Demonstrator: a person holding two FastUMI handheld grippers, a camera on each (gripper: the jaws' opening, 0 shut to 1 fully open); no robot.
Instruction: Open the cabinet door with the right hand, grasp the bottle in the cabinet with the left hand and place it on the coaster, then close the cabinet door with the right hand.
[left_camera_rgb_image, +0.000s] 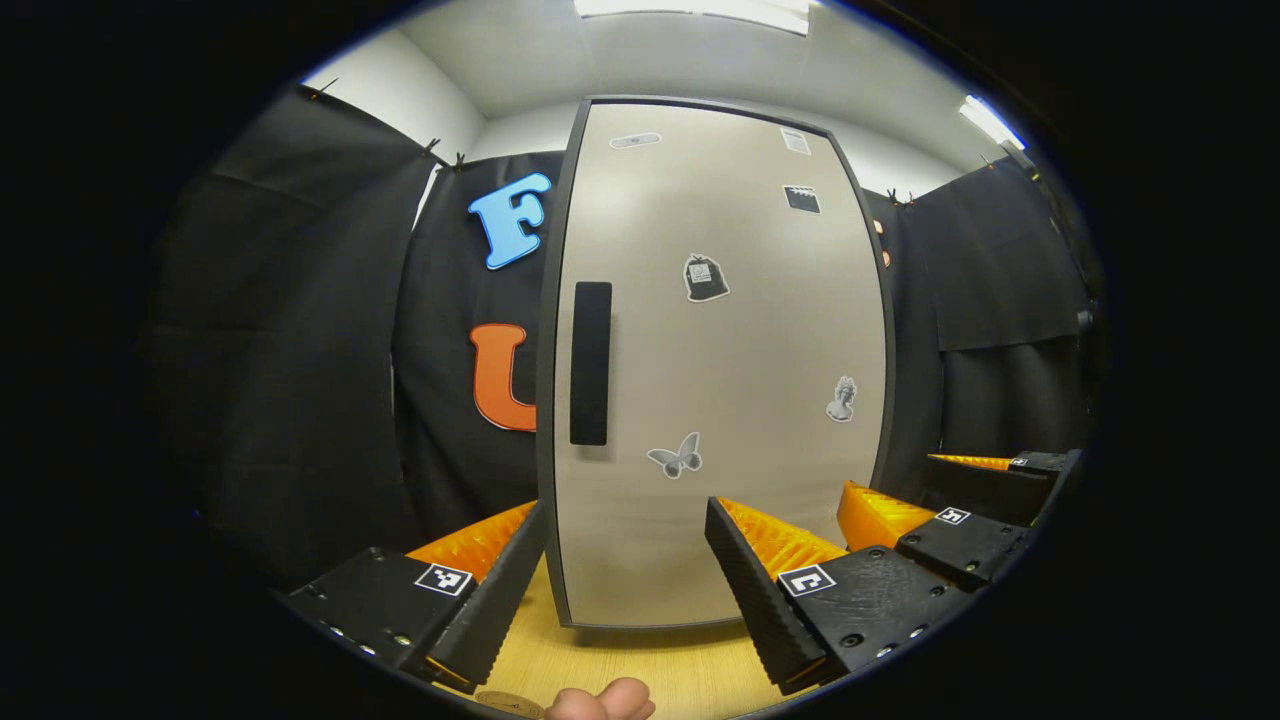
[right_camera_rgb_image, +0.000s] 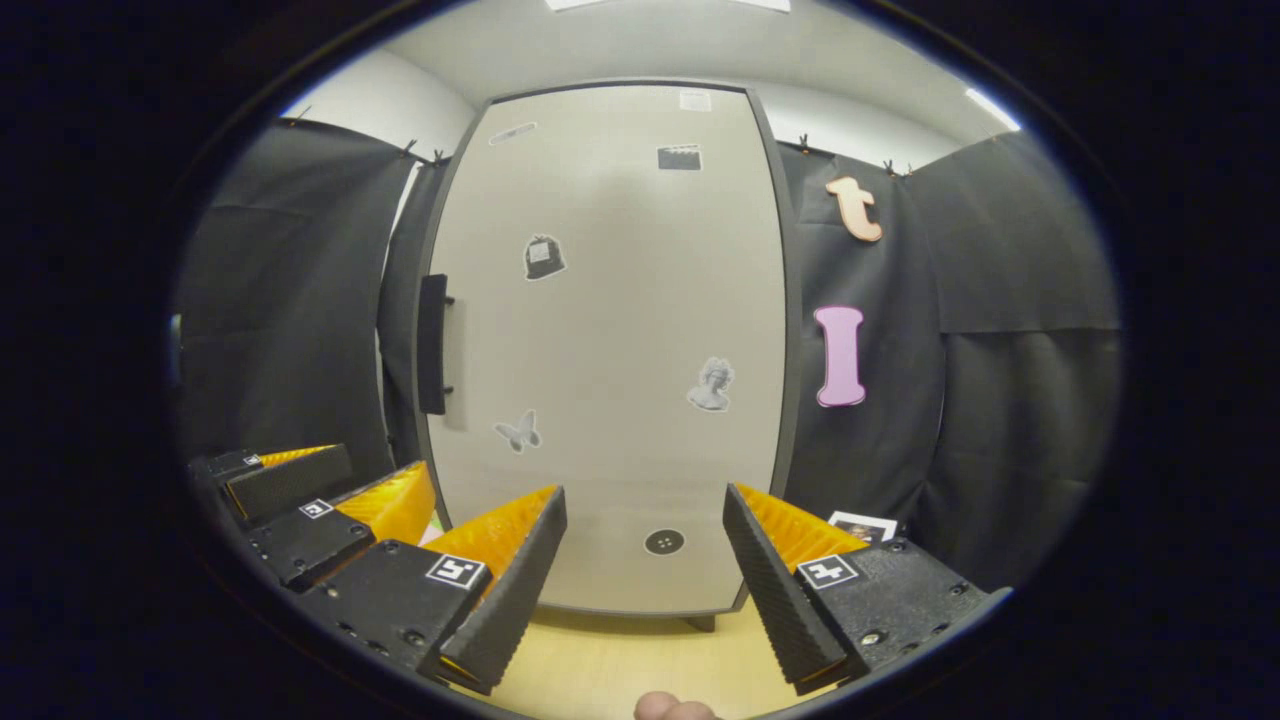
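Observation:
The beige cabinet door (left_camera_rgb_image: 720, 400) stands closed, with several stickers on it and a black vertical handle (left_camera_rgb_image: 590, 362) near its left edge. The bottle is hidden behind it. My left gripper (left_camera_rgb_image: 626, 510) is open just before the lower part of the door, empty, below and right of the handle. A brown round coaster (left_camera_rgb_image: 510, 704) peeks in at the bottom, on the wooden table. In the right gripper view the door (right_camera_rgb_image: 610, 330) and handle (right_camera_rgb_image: 432, 345) face me; my right gripper (right_camera_rgb_image: 644, 495) is open and empty near the door's lower middle. The left gripper (right_camera_rgb_image: 388, 465) sits to its left.
The right gripper (left_camera_rgb_image: 890, 473) appears at the lower right of the left gripper view. Black cloth walls flank the cabinet on both sides. A light wooden tabletop (right_camera_rgb_image: 610, 670) runs under the cabinet. A small photo card (right_camera_rgb_image: 862, 526) lies by the cabinet's right foot. A fingertip (left_camera_rgb_image: 600, 703) shows at the bottom.

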